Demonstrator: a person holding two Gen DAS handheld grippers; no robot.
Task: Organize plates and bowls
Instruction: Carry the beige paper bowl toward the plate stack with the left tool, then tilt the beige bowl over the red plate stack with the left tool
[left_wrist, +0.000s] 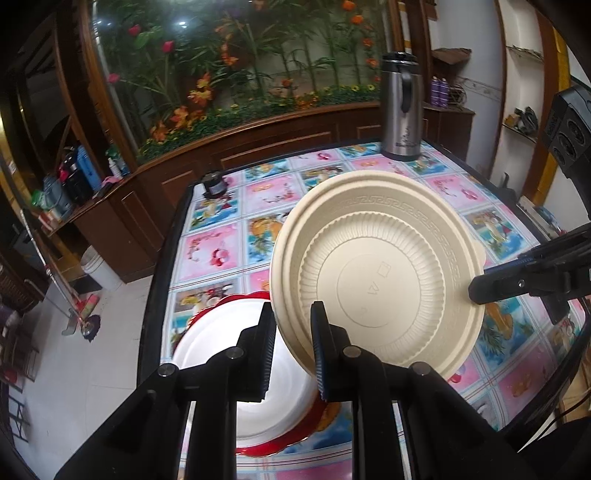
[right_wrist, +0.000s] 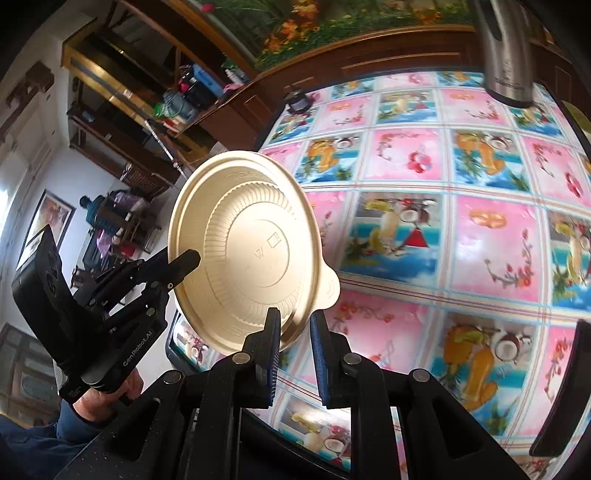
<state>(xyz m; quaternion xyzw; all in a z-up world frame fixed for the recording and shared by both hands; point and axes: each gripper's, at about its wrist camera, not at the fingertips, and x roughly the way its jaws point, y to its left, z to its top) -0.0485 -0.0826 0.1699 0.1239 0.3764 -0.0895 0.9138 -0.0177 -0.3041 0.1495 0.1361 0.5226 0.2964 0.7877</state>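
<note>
the beige bowl (left_wrist: 376, 273) hangs tilted above the table (left_wrist: 229, 236), the red-rimmed plate (left_wrist: 221, 354) lying on the table left of and below the bowl, the thermos (left_wrist: 400, 107) standing on the table well behind the bowl.

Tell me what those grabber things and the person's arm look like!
Both grippers are black plastic. The left gripper and right gripper each have two flat fingers with ribbed blue-edged pads and round silver pins. From the right camera, the left one's body shows white lettering reading "GenRobot.AI". The person's bare hand comes out of a dark blue sleeve.
</note>
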